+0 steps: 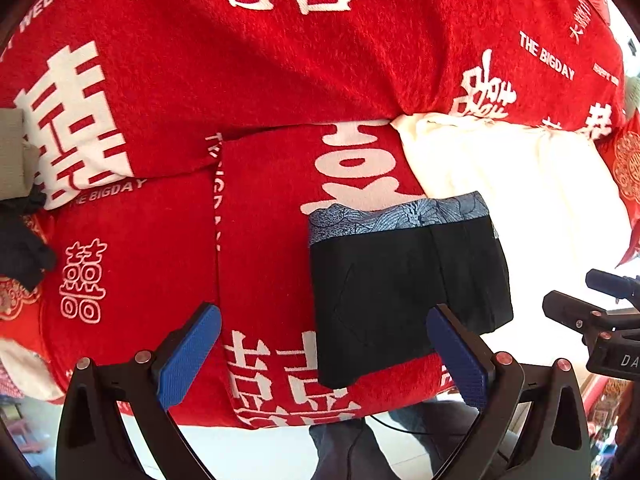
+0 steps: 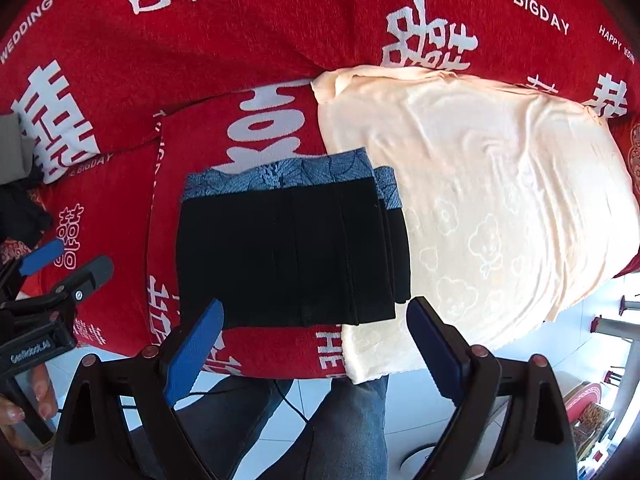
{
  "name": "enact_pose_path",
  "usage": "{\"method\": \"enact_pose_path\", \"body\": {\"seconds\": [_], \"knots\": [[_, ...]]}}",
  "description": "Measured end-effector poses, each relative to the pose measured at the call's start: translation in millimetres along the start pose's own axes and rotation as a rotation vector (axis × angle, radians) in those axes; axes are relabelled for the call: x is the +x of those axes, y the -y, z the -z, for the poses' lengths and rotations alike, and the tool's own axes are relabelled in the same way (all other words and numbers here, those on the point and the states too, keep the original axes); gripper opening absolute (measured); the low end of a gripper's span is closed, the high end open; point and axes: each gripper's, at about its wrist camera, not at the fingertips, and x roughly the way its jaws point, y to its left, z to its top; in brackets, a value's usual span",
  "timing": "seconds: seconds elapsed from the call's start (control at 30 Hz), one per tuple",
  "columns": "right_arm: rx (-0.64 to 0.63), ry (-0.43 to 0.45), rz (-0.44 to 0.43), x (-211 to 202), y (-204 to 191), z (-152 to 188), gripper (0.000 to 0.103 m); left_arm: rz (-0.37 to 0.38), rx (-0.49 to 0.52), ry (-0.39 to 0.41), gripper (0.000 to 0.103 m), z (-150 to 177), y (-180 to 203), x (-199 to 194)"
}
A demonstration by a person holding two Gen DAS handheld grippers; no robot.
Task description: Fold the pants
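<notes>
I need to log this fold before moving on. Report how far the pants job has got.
Done: the black pants lie folded in a compact stack, patterned waistband at the far edge, on the red blanket and partly over the cream towel. In hand: nothing; the left hand-held gripper and right hand-held gripper are open and empty above it. Left: nothing obvious, perhaps squaring the offset right-side layers.

The pants (image 2: 288, 248) are black with a blue-grey patterned waistband (image 2: 280, 178). They lie folded into a compact, flat rectangle of several layers, with the layer edges stepped along the right side. They rest on the red blanket (image 2: 200, 60), and their right edge overlaps the cream towel (image 2: 500, 200).
</notes>
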Motion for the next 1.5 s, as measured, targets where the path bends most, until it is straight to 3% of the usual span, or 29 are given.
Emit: {"method": "enact_pose_path", "body": {"seconds": [0.2,0.33,0.5,0.63,1.5], "knots": [[-0.013,-0.039,-0.009,-5,17,-7,0.094,-0.038,-0.067,-0.021,0.103,6,16,-7],[0.016,-0.057,-0.082,-10,32,-3,0.095,-0.072,-0.099,-0.028,0.103,11,27,-13],[-0.013,-0.064,-0.093,-12,37,1,0.095,-0.102,-0.122,-0.035,0.103,17,31,-17],[0.0,-0.088,-0.153,-10,40,3,0.095,-0.102,-0.134,-0.043,0.103,19,32,-18],[-0.087,-0.034,-0.059,-14,24,-8,0.095,-0.141,-0.09,-0.049,0.103,8,38,-21]]}}
